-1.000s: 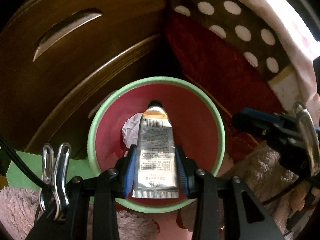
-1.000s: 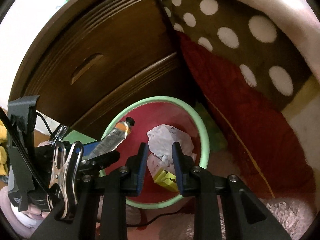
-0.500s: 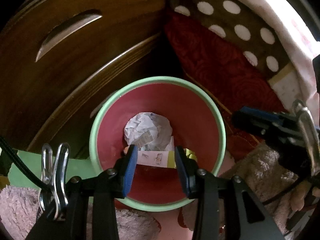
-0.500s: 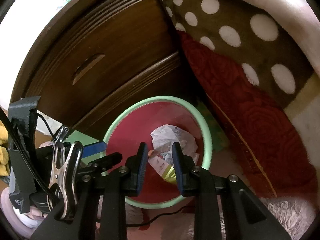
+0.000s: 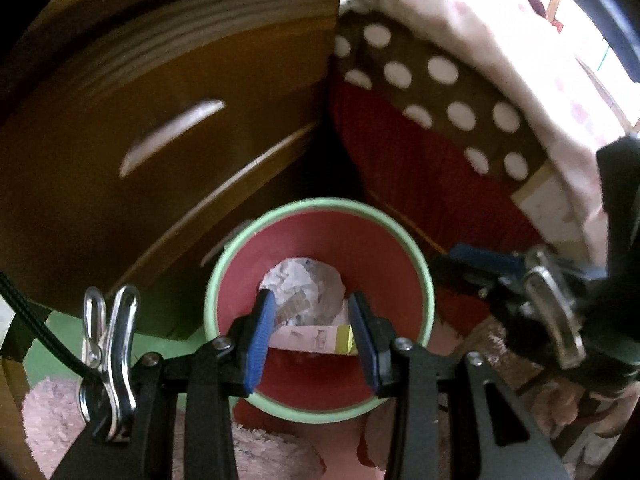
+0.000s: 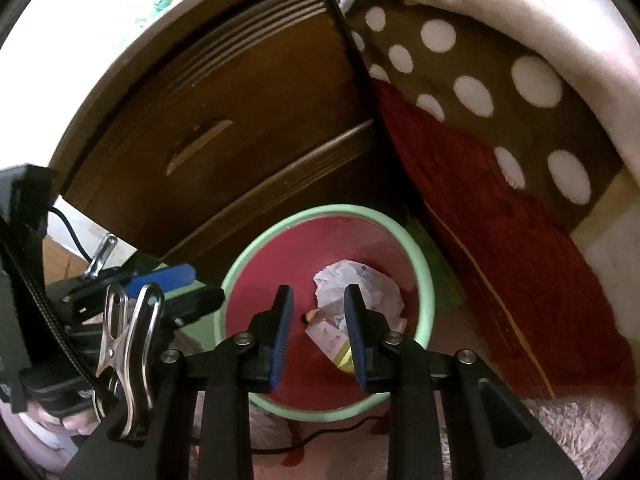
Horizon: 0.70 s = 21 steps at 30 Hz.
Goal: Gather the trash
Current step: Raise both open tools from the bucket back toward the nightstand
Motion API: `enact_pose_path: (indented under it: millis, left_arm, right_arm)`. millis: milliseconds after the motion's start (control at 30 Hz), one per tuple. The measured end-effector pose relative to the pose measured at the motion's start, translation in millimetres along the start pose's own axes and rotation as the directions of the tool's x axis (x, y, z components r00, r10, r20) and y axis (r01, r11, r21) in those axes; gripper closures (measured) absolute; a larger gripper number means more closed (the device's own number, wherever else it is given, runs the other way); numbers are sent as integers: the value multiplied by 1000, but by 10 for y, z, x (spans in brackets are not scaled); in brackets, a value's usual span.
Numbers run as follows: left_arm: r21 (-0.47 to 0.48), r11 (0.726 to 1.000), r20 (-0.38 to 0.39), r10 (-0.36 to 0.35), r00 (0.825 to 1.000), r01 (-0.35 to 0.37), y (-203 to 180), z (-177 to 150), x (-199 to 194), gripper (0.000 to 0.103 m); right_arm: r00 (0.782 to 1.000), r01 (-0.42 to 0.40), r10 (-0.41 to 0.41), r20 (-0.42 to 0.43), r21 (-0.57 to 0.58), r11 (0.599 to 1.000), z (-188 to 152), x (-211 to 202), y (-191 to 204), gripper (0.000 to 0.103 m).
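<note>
My left gripper [image 5: 310,334] hangs over a red bin with a mint-green rim [image 5: 428,292], its jaws parted and holding nothing. In the left wrist view the bin sits at six o'clock, and at its bottom lie crumpled white paper [image 5: 304,284] and a small white-and-yellow carton [image 5: 316,338]. My right gripper [image 6: 318,338] hovers over the same bin [image 6: 248,258], jaws likewise released and empty; in its view the paper [image 6: 360,284] lies at the bin's centre, with the carton [image 6: 330,338] just beside it toward six o'clock. The orange tip of a tube [image 6: 311,315] pokes out beside the carton. A dark wooden drawer front [image 6: 224,120] stands at eleven o'clock of the bin, and a brown polka-dot and red blanket [image 6: 480,184] hangs at two o'clock.
</note>
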<state>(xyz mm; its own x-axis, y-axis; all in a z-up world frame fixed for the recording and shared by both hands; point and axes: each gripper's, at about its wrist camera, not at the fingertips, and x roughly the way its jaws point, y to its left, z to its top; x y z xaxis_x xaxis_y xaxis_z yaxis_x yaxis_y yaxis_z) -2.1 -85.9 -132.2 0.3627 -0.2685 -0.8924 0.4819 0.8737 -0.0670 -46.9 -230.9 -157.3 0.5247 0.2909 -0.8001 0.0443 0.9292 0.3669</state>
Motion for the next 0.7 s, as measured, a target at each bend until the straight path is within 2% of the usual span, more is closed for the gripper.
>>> enact_pose_path:
  millis: [200,467,567,700]
  left_arm:
    - [7,999,80,34,996,-35,1,89,-426,63]
    - [-3,996,165,92,982,-93,105,310,-983,63]
    - [-8,993,186,120,975,-121,209,430,-1107,63]
    - [-34,993,201,117,973,-113,439,616,-1244,63]
  right_arm:
    - [999,-18,18,38,-12,1000,-2,-108,61,76]
    - [994,-36,42,96,-64,997,-19,-336,216,76]
    - [994,-53,58,93,-52,997,-11,-350,253,75]
    - [994,-76,78,78,-25,997,30,-398,320,75]
